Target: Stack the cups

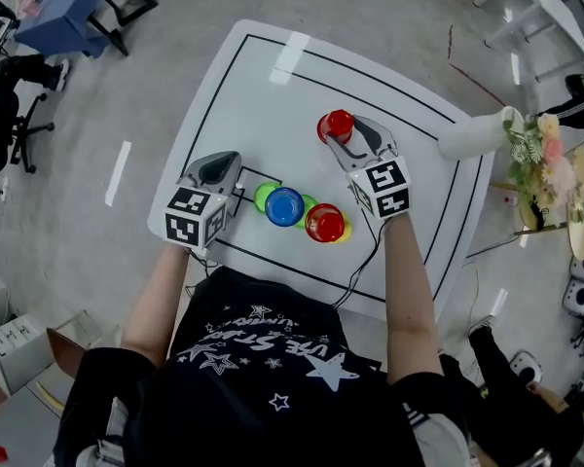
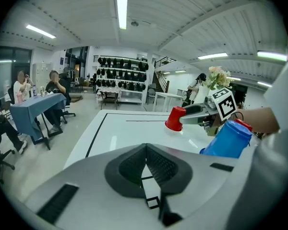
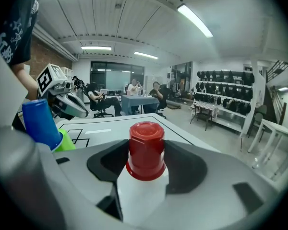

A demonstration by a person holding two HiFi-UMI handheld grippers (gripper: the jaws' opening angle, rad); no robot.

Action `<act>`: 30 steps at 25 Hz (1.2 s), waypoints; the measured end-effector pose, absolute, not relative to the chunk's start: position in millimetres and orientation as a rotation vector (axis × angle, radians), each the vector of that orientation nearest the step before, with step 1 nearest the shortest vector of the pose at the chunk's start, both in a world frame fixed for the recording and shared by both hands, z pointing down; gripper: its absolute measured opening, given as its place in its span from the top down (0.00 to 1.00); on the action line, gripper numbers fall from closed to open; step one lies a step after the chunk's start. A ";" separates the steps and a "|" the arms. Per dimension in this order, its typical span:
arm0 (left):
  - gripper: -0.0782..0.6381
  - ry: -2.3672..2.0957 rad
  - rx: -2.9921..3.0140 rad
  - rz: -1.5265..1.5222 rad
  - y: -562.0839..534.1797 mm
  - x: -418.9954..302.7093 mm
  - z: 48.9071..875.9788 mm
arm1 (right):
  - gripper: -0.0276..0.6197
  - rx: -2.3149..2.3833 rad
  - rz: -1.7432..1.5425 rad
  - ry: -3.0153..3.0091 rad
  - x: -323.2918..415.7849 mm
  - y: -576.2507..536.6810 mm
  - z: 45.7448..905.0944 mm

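A red cup [image 1: 338, 122] stands upside down on the white table [image 1: 273, 95], right of centre. My right gripper [image 1: 348, 136] is shut on it, and in the right gripper view both pads flank the red cup [image 3: 146, 147] with no gap. Nearer the person sits a cluster of upturned cups: a green cup [image 1: 264, 197], a blue cup [image 1: 284, 206] and a second red cup [image 1: 324, 223] over a yellow one. My left gripper [image 1: 222, 163] rests left of the cluster, shut and empty, with its pads meeting in the left gripper view [image 2: 146, 147].
A white vase [image 1: 477, 134] with flowers [image 1: 537, 149] lies at the table's right edge. A black rectangle is marked on the tabletop. Chairs and a blue table [image 1: 63, 8] stand on the floor at upper left, where seated people [image 2: 55, 87] show.
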State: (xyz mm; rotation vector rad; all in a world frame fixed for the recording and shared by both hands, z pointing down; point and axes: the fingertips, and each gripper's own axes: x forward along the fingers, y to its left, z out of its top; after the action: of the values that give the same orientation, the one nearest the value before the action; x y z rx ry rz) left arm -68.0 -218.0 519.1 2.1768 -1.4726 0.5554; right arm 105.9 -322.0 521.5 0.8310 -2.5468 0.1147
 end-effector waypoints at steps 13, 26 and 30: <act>0.87 -1.355 2.365 0.478 -207.2 -67.9 476.3 | 0.59 1.003 0.097 -2.573 116.9 -258.6 409.9; 0.87 -1.269 2.480 0.431 -169.9 -69.0 455.4 | 0.59 1.034 0.111 -2.588 93.5 -172.4 374.3; 0.87 -1.264 2.486 0.422 -160.6 -75.3 454.4 | 0.59 1.023 0.128 -2.583 85.3 -151.7 378.7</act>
State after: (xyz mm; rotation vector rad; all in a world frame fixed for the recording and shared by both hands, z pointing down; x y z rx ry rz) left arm -75.3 -160.6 454.4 2.4865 -1.2645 0.4218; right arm 85.3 -151.7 378.7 1.0230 -2.5834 0.1280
